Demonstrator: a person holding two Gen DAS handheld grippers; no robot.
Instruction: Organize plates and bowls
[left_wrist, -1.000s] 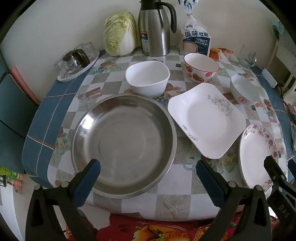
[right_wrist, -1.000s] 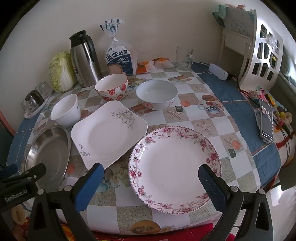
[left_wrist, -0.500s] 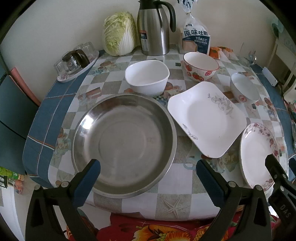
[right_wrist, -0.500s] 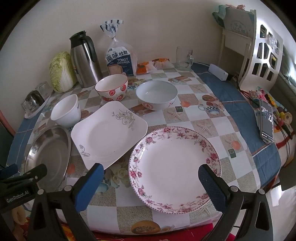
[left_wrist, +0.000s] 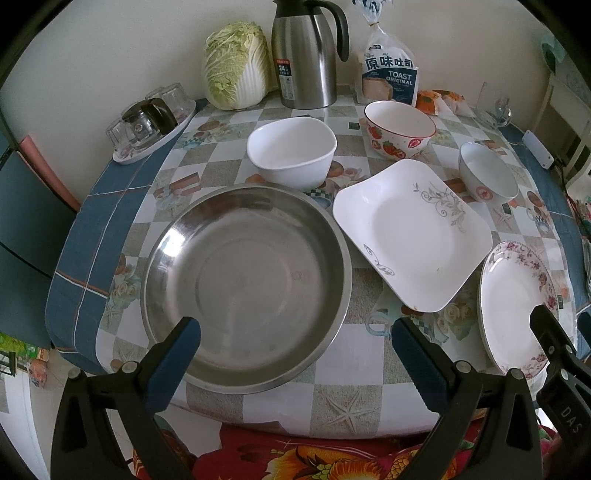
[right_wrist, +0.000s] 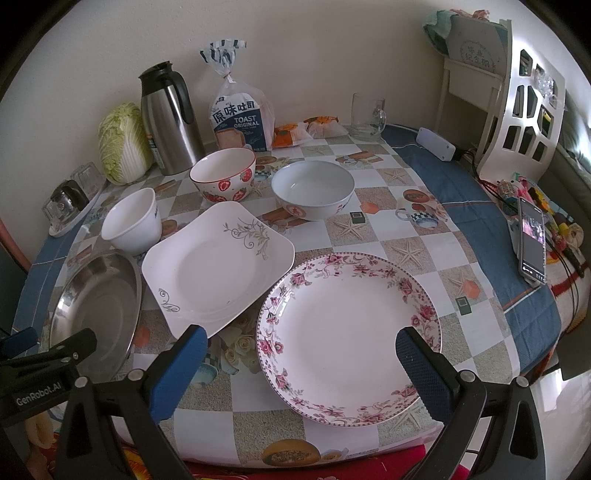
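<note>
Right wrist view: bread bag (right_wrist: 240, 122) reads "TOAST ORIGINAL".

Both wrist cameras are looking down across the table (left_wrist: 351, 402) from its near edge; left is facing the steel basin (left_wrist: 245, 284), right the floral plate (right_wrist: 349, 332); both are sharing the square plate (right_wrist: 218, 267).

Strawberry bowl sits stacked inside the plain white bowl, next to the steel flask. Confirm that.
Not stacked. The strawberry bowl stands alone on the table, apart from the plain white bowl, which is empty. It is near the steel flask. The right wrist view shows this.
</note>
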